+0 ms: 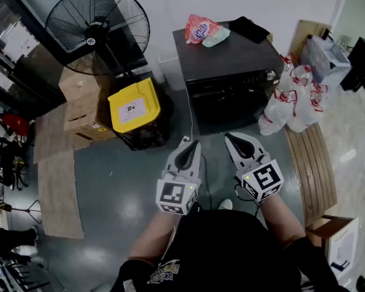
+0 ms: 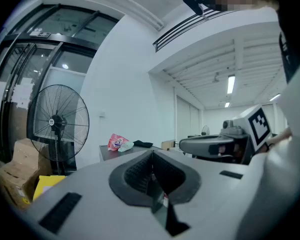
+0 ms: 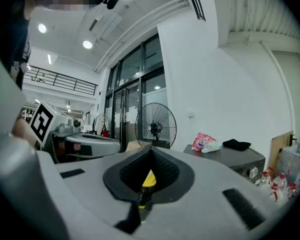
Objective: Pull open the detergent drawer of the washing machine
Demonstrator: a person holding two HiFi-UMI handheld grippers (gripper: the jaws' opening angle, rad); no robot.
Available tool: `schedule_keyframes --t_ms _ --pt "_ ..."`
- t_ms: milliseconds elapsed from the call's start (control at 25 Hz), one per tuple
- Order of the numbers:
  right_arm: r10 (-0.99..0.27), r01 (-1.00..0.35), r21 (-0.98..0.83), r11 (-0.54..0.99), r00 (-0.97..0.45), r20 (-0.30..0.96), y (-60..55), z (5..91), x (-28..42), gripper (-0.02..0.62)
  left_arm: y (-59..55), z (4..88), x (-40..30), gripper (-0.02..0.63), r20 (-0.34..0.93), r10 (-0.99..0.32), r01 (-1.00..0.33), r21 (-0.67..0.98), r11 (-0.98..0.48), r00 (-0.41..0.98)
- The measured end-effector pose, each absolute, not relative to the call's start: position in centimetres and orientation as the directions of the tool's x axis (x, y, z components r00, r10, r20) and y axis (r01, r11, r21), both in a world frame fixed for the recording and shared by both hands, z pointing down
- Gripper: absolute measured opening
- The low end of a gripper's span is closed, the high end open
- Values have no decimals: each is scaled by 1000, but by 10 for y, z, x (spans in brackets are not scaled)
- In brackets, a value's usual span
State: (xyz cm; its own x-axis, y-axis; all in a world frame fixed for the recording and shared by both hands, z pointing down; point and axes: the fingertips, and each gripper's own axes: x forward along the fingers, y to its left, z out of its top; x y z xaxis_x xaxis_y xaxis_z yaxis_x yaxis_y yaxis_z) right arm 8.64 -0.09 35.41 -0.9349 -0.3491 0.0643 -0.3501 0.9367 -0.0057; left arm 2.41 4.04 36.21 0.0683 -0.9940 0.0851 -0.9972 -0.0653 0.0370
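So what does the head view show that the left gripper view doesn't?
Only the head view shows the white bags beside the washing machine and the wooden slats on the floor. Only the left gripper view shows the ceiling strip lights. Both show the standing fan, the pink packet on the machine, the yellow lid and the right gripper.

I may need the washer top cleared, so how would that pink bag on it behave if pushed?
The pink bag looks crinkled and puffy, probably light and floppy. It would likely slide, not roll, on the smooth washing machine top.
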Motion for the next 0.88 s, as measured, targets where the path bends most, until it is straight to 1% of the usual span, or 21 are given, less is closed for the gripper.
schedule_keyframes --t_ms 360,720,800,880 --pt "-375 -376 -49 925 -926 39 -5 356 88 6 40 362 20 6 80 -994 -997 33 -69 72" --pt "-379 -380 -30 924 -924 51 -8 359 71 11 30 361 4 9 61 -993 -993 59 -103 106" --pt "-378 -380 -36 924 -924 56 -10 358 65 54 27 362 -1 11 61 -992 -992 61 -109 112" --pt "-380 -383 -42 923 -923 58 -12 357 59 69 25 363 -8 26 58 -991 -991 63 -114 118"
